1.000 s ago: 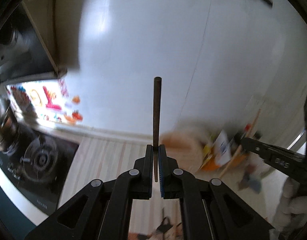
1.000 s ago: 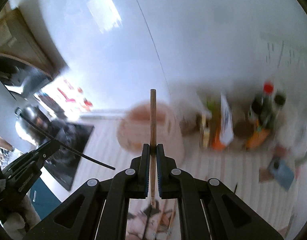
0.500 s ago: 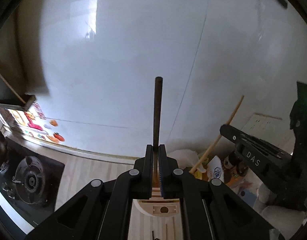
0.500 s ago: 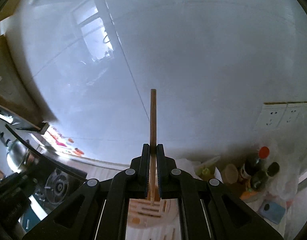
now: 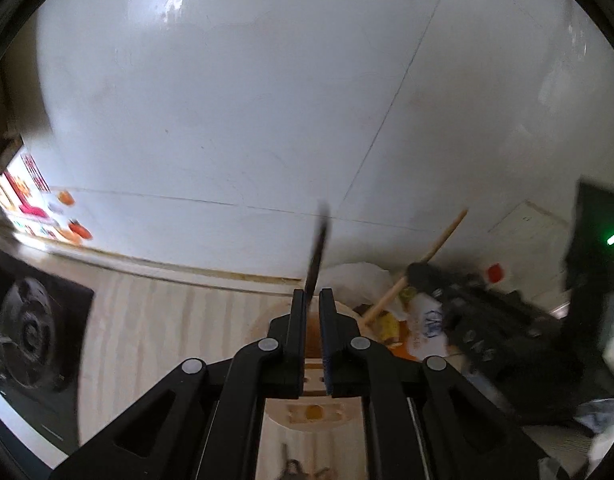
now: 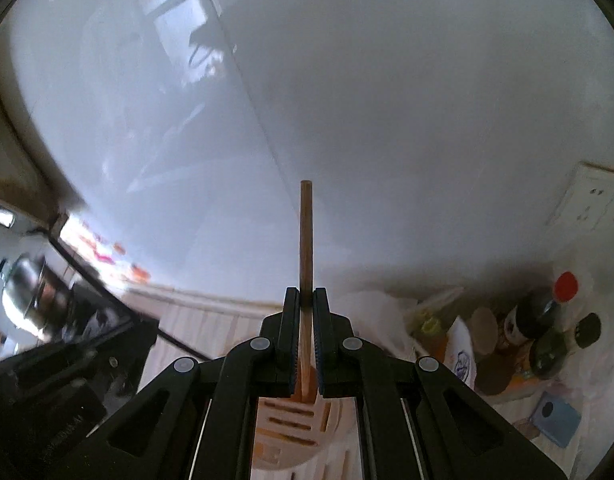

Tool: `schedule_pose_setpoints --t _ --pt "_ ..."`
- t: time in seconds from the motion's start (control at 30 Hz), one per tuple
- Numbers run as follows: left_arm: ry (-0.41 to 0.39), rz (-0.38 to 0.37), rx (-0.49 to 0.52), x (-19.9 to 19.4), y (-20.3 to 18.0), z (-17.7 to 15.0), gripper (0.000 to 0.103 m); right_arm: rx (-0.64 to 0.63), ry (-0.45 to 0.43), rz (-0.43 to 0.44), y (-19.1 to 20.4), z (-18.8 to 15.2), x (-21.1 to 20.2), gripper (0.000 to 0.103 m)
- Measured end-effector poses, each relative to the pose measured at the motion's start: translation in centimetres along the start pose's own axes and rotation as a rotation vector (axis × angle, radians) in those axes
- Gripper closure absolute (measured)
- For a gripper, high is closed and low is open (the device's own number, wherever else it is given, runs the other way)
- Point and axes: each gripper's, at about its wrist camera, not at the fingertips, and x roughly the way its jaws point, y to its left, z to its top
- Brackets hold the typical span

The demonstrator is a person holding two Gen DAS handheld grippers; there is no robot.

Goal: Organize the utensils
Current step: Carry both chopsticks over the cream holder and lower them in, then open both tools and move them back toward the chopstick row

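My left gripper (image 5: 313, 296) hangs over a pale wooden utensil holder (image 5: 315, 412) with slots in its top. Its jaws are opening: a gap shows between them, and the dark chopstick (image 5: 317, 256) stands loose in it, blurred, leaning against the left finger with its top tilted right. My right gripper (image 6: 305, 294) is shut on a light wooden chopstick (image 6: 305, 236), held upright above the same holder (image 6: 291, 428). The left wrist view also catches the right gripper (image 5: 487, 320) at the right with its light chopstick (image 5: 435, 248).
A black gas stove (image 5: 27, 340) lies on the counter to the left, with a metal pot (image 6: 23, 284) on it. Bottles (image 6: 547, 320), packets and a plastic bag crowd the right, by a blue item (image 6: 555, 420). The white tiled wall stands close behind.
Both grippers have moved toward the wall and come down over the wooden holder. The left jaws have parted a little, and the dark chopstick has tipped from upright to a lean.
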Motion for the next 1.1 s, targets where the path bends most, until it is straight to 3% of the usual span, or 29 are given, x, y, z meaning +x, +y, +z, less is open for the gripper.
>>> schedule_pose_setpoints --t 0.07,0.1,0.13,0.17,0.2,0.23,0.3,0.33,0.37,0.47,0.6,0.73,0.87,0.97,1.03,1.1 --pt "-0.025 0.04 0.002 -0.9 0.1 0.1 0.089 -0.004 0.032 0.018 -0.6 -0.4 0.2 0.096" --pt "-0.042 0.048 0.007 -1.4 0.1 0.1 0.079 0.0 0.044 0.025 -0.9 -0.5 0.1 0.093" --pt "-0.065 0.066 0.012 -2.0 0.1 0.0 0.057 0.011 0.042 0.022 -1.3 -0.7 -0.2 0.083" --pt "-0.079 0.08 0.013 -2.4 0.2 -0.1 0.044 0.016 0.039 0.023 -1.6 -0.7 -0.5 0.076" --pt "-0.106 0.097 0.011 -3.1 0.3 -0.3 0.024 0.03 0.029 0.03 -2.0 -1.1 -1.1 0.061" --pt "-0.135 0.111 0.009 -3.7 0.4 -0.7 0.019 0.043 0.017 0.029 -2.4 -1.3 -1.8 0.053" --pt "-0.171 0.137 0.003 -4.5 0.8 -1.6 0.017 0.061 -0.008 0.02 -3.0 -1.9 -3.2 0.051" --pt "-0.183 0.15 -0.004 -4.7 1.0 -2.2 0.006 0.076 -0.022 0.014 -3.5 -2.5 -4.0 0.048" --pt "-0.189 0.159 -0.008 -4.7 1.1 -2.6 0.0 0.084 -0.028 0.003 -3.7 -2.8 -4.5 0.046" --pt "-0.197 0.208 0.002 -4.2 1.5 -5.0 0.0 0.115 -0.067 -0.017 -5.0 -4.9 -6.5 0.037" --pt "-0.148 0.251 0.008 -2.8 1.4 -7.7 0.0 0.16 -0.105 -0.026 -6.6 -8.5 -7.8 0.017" --pt "-0.075 0.326 0.026 -0.4 1.5 -11.2 0.0 0.154 -0.084 -0.089 -7.7 -12.6 -6.8 0.016" --pt "0.039 0.334 0.007 3.4 2.5 -15.4 0.0 0.176 0.034 -0.114 -8.9 -16.9 -3.3 0.016" --pt "0.122 0.348 0.007 6.1 2.8 -18.1 0.0 0.199 0.136 -0.123 -9.9 -20.1 -0.4 0.025" --pt "0.196 0.35 0.01 8.5 3.1 -20.1 0.001 0.217 0.208 -0.131 -10.5 -22.0 1.6 0.042" --pt "0.262 0.342 0.008 10.5 3.3 -21.7 0.002 0.235 0.261 -0.129 -11.1 -23.6 3.2 0.052"
